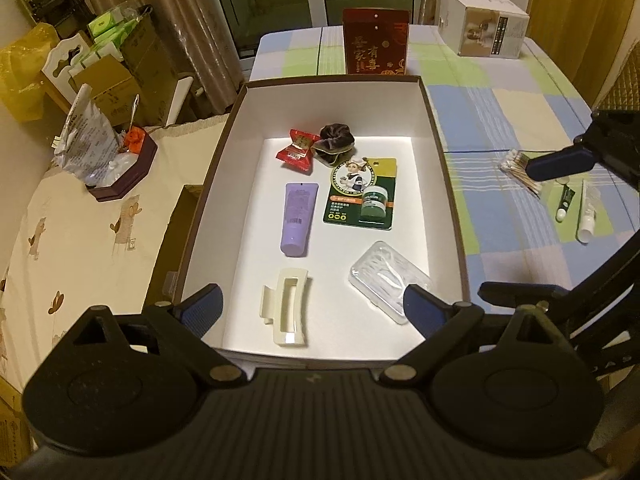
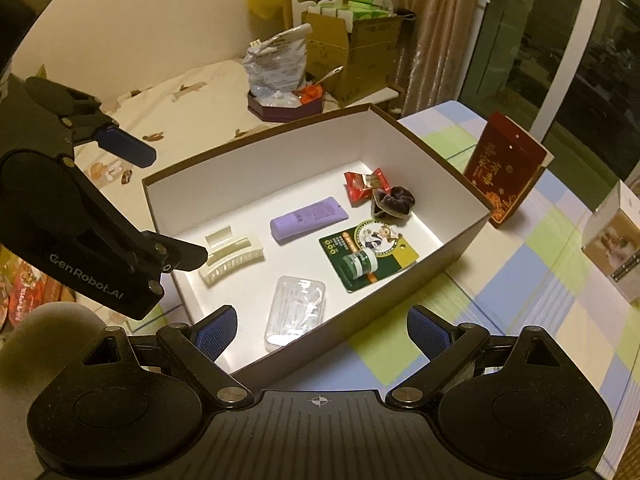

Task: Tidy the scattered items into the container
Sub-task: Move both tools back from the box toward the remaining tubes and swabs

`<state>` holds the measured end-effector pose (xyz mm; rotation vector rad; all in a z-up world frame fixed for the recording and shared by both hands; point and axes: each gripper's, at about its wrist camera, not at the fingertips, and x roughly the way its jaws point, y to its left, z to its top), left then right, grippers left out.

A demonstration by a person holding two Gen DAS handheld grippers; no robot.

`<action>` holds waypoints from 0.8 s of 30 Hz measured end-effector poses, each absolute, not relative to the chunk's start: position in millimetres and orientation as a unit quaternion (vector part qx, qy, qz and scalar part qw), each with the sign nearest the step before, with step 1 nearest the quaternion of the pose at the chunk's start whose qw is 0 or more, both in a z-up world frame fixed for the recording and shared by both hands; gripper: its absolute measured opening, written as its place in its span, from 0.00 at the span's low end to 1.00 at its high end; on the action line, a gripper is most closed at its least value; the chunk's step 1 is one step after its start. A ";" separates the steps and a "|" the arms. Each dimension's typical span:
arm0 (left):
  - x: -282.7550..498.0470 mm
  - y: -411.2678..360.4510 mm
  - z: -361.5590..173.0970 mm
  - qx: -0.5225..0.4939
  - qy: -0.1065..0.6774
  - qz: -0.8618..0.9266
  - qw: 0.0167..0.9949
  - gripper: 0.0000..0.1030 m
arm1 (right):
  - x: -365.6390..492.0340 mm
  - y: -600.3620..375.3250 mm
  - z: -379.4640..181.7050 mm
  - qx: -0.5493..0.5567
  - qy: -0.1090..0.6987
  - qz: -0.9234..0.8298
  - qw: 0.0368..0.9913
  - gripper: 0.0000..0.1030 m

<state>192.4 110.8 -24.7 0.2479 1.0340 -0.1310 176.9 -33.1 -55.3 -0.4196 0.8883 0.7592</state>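
A brown box with white inside (image 1: pixel 332 102) (image 2: pixel 260 156) holds a cream hair claw (image 1: pixel 286 306) (image 2: pixel 234 256), a purple tube (image 1: pixel 298 218) (image 2: pixel 308 218), a red candy (image 1: pixel 296 148) (image 2: pixel 364 184), a dark scrunchie (image 1: pixel 334 140) (image 2: pixel 394 200), a green carded jar (image 1: pixel 362 196) (image 2: pixel 370 256) and a clear floss case (image 1: pixel 390 280) (image 2: pixel 296 312). Cotton swabs (image 1: pixel 520 172) and two small tubes (image 1: pixel 566 202) (image 1: pixel 588 216) lie on the checked cloth to the right of the box. My left gripper (image 1: pixel 312 308) (image 2: pixel 160 200) hovers open and empty over the box's near end. My right gripper (image 2: pixel 322 332) (image 1: pixel 536 228) is open and empty beside the box's right corner.
A red printed box (image 1: pixel 376 42) (image 2: pixel 506 172) stands just behind the container. A white carton (image 1: pixel 482 22) (image 2: pixel 616 248) sits at the table's far right. Left of the table is a cloth-covered surface with a dark tray and a crumpled bag (image 1: pixel 116 168); cardboard boxes (image 1: pixel 120 80) stand behind.
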 end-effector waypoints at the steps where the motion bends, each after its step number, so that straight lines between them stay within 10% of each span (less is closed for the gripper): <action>1: 189.2 110.0 -22.9 0.115 0.491 -0.061 0.861 0.92 | 173.6 -34.8 -53.7 -0.193 0.415 0.356 0.815 0.94; 24: 122.7 79.4 3.7 0.090 0.462 -0.048 0.881 0.94 | 95.1 -88.1 -20.6 -0.129 0.364 0.355 0.851 0.94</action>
